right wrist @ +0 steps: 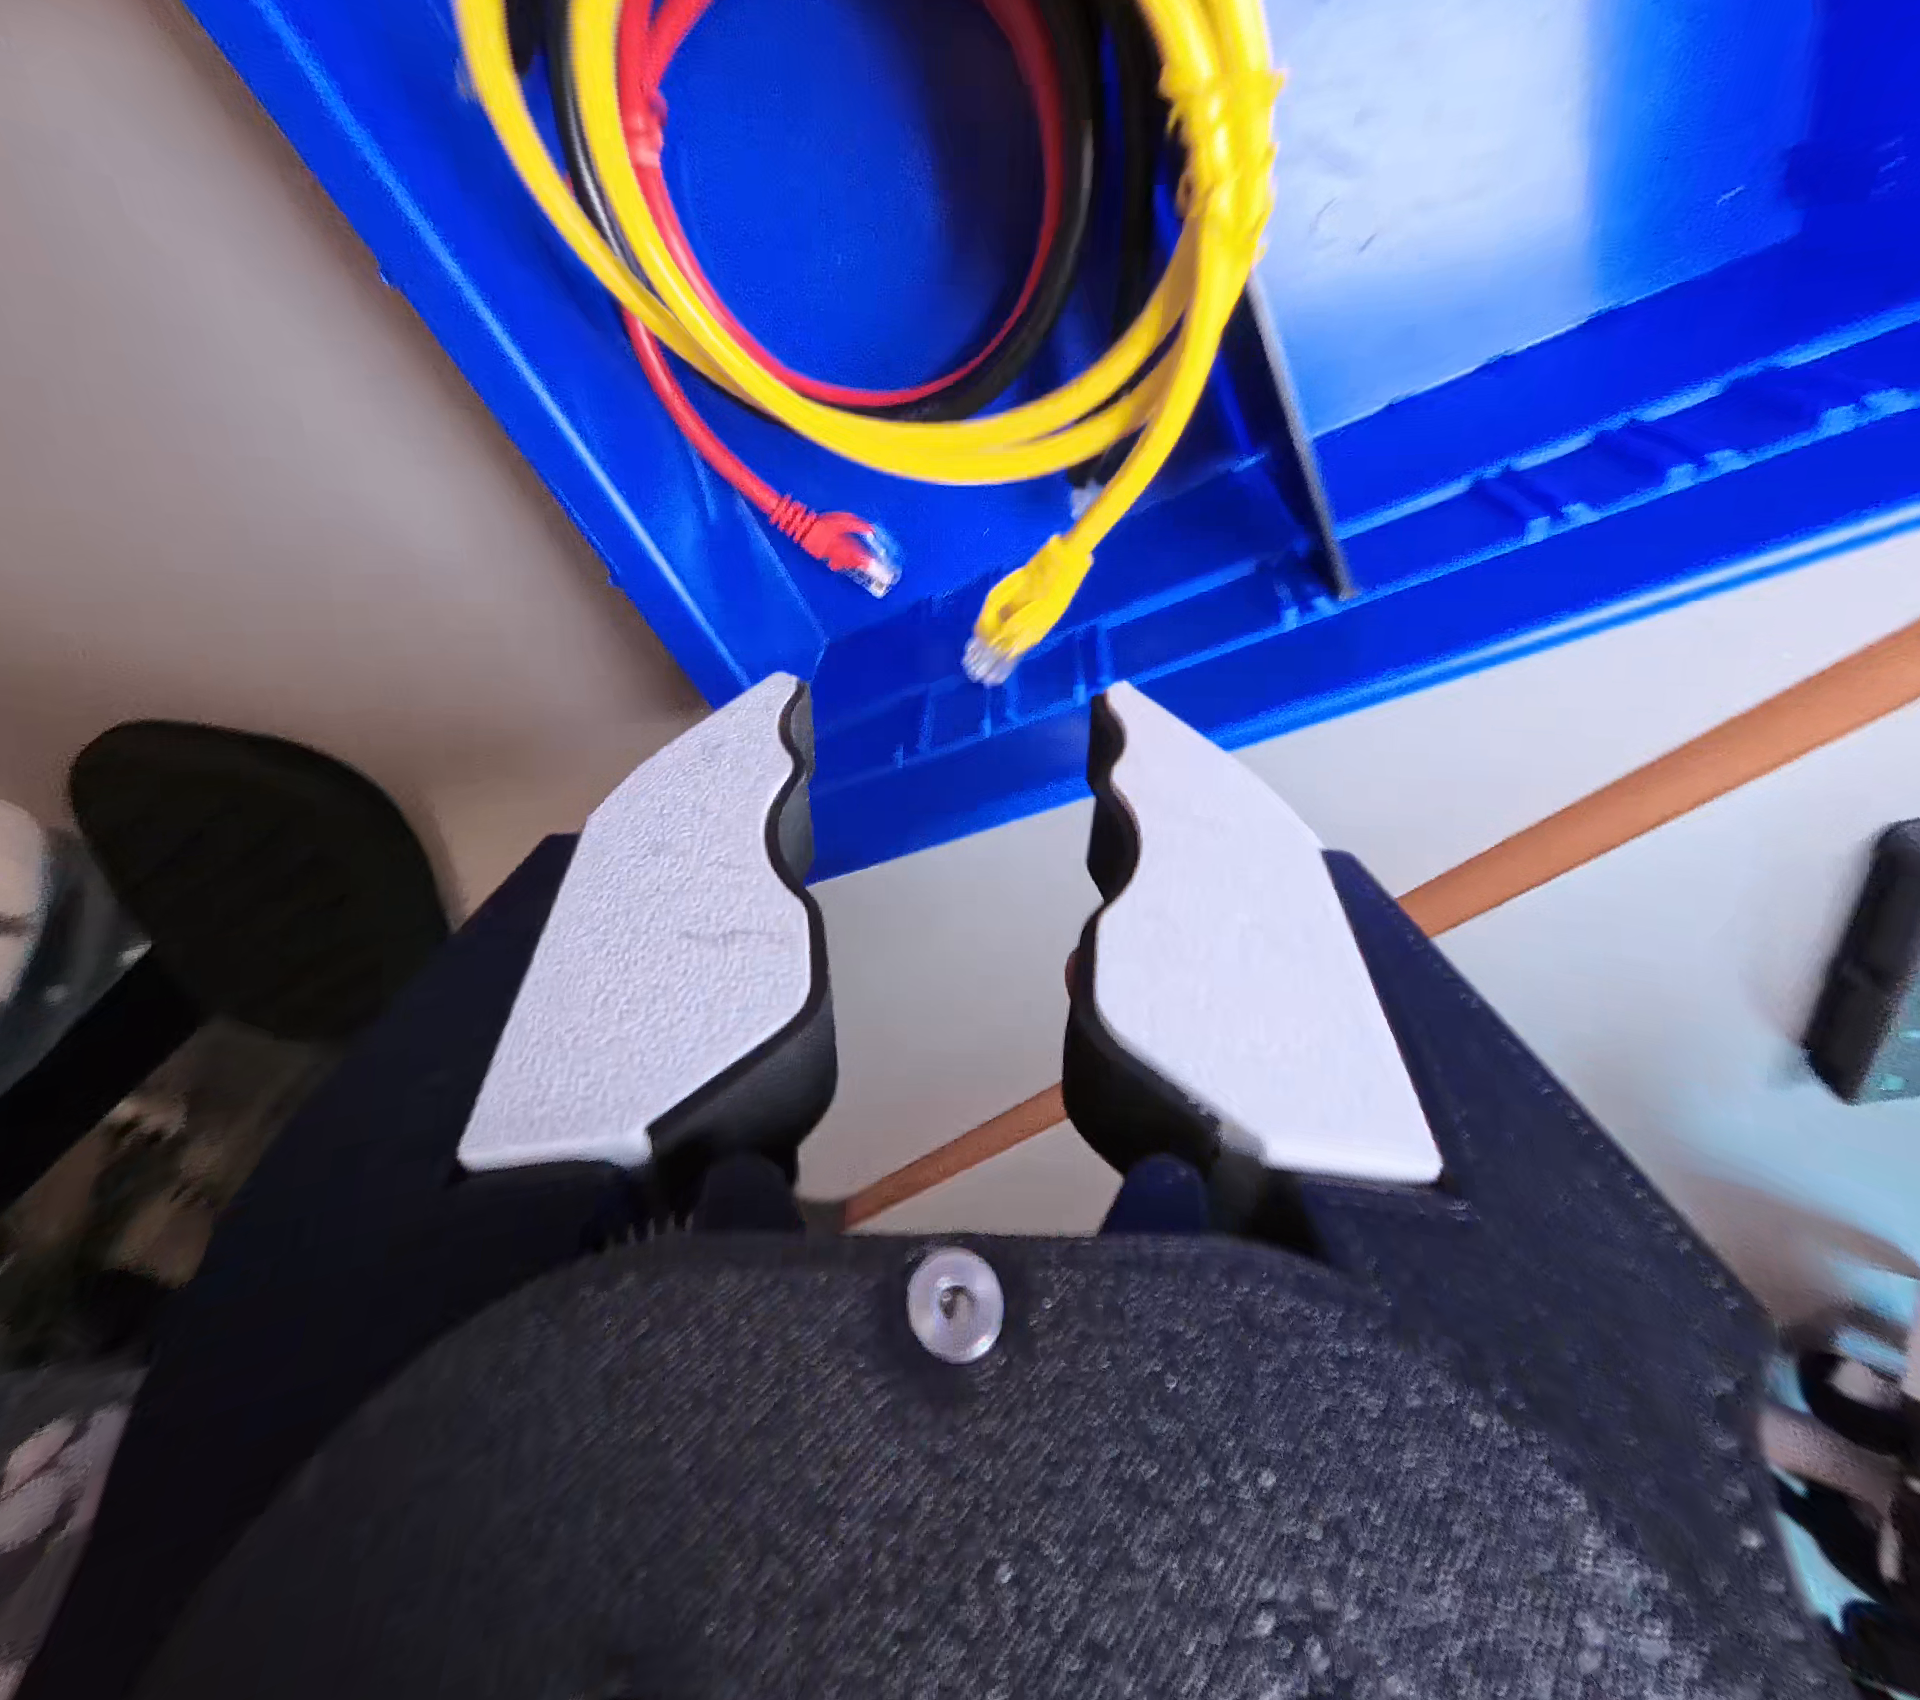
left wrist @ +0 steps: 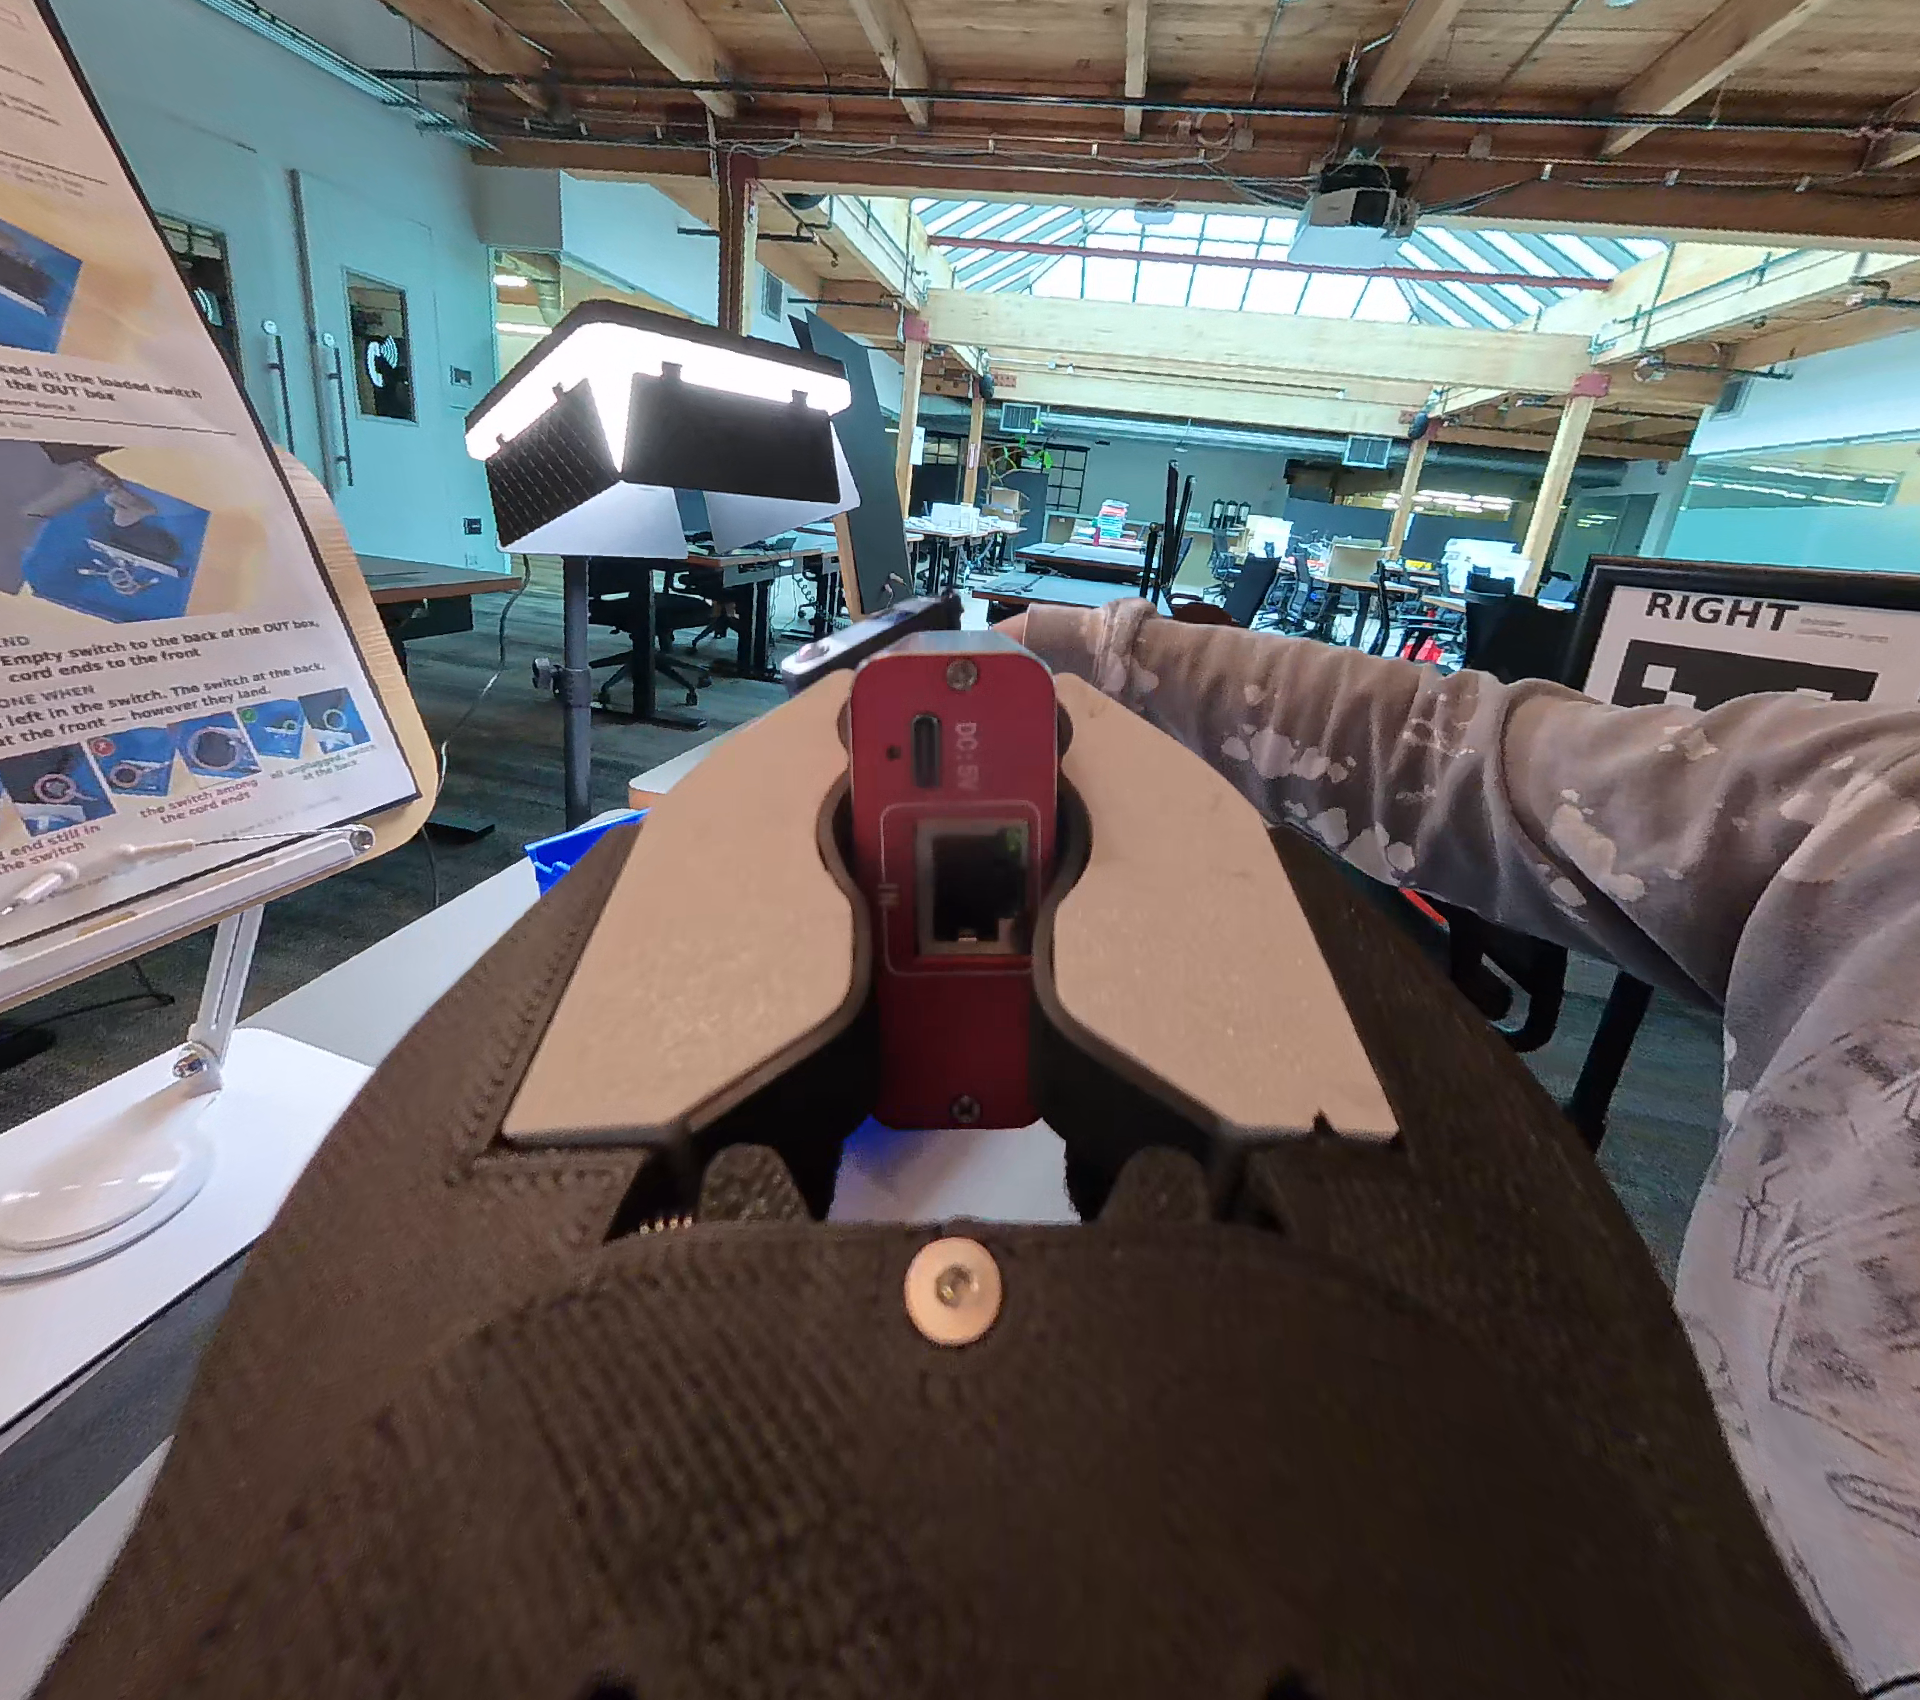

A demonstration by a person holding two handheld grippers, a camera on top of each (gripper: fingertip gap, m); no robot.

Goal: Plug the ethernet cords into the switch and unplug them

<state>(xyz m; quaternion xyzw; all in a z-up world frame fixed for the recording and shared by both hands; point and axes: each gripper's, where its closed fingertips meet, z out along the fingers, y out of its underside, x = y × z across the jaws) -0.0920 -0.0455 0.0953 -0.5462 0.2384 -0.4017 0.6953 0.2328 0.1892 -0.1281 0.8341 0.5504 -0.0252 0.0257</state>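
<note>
The left gripper pinches the red switch upright between its fingers, printed end face and ethernet port toward the camera. The right gripper hangs spread just before the blue bin, whose coiled yellow cord, red cord and black cord lie inside.

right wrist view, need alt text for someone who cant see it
The open right gripper, empty, hovers just short of a blue plastic bin holding coiled yellow, red and black ethernet cords. The yellow cord's clear plug rests on the bin's near rim between the fingertips, the red cord's plug just left inside. The picture is slightly blurred.
</note>
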